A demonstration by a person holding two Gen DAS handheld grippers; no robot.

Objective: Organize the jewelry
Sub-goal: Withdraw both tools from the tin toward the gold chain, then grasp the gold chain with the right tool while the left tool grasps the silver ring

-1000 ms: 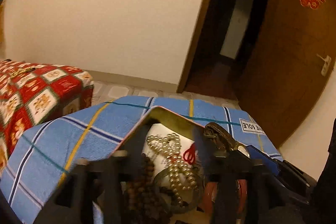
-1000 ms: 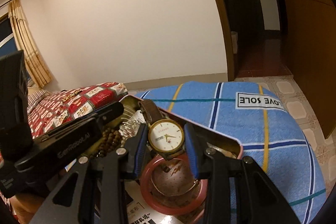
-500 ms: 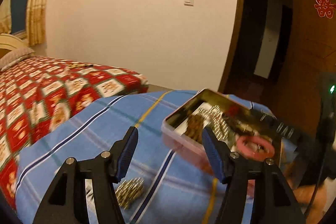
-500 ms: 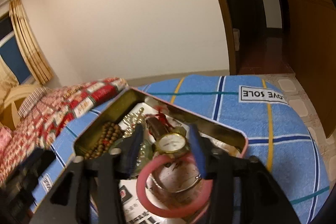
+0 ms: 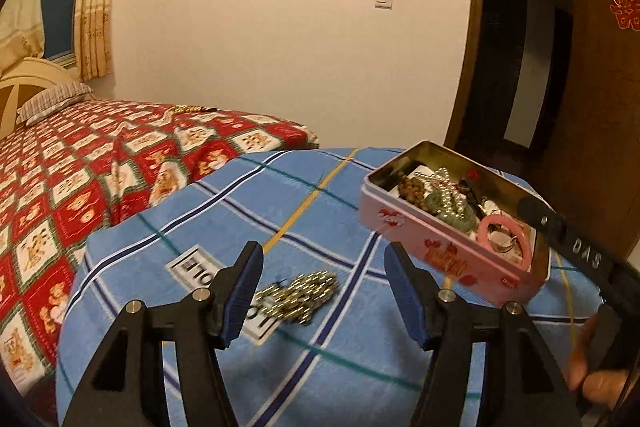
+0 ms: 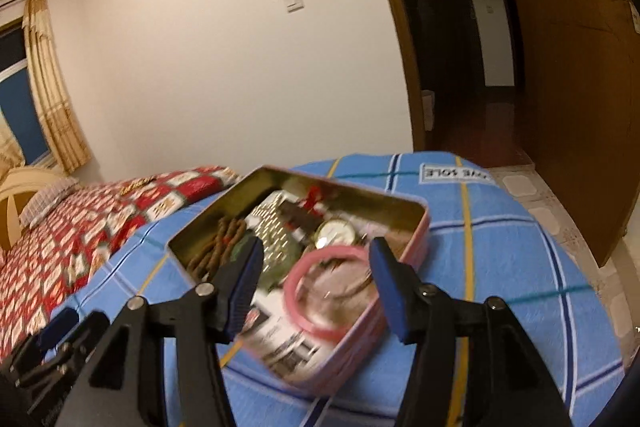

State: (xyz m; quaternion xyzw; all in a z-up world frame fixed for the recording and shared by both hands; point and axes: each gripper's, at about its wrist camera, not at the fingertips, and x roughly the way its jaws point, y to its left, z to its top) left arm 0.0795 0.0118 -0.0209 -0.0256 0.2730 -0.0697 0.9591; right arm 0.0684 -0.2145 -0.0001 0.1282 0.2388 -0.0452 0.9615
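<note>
Left gripper [image 5: 324, 283] withdrawn from tin [image 5: 440, 247], jaws wide above gold chain [image 5: 298, 293]; right gripper [image 6: 314, 283] (empty) wide.

Your right gripper [image 6: 314, 281] has its jaws spread wide with nothing between them, positioned over the near end of the pink tin [image 6: 416, 239]. The tin rests on the blue plaid cloth [image 6: 500, 247]. Inside the tin, locate the pink bangle [image 6: 298, 311] at the near end, the watch [image 6: 336, 233] just beyond it, the pearl strand [image 6: 276, 223] in the middle, and the brown bead string [image 6: 216, 247] along the left wall. The red patterned bed [image 6: 80, 227] lies to the left. Contents appear blurred.
</note>
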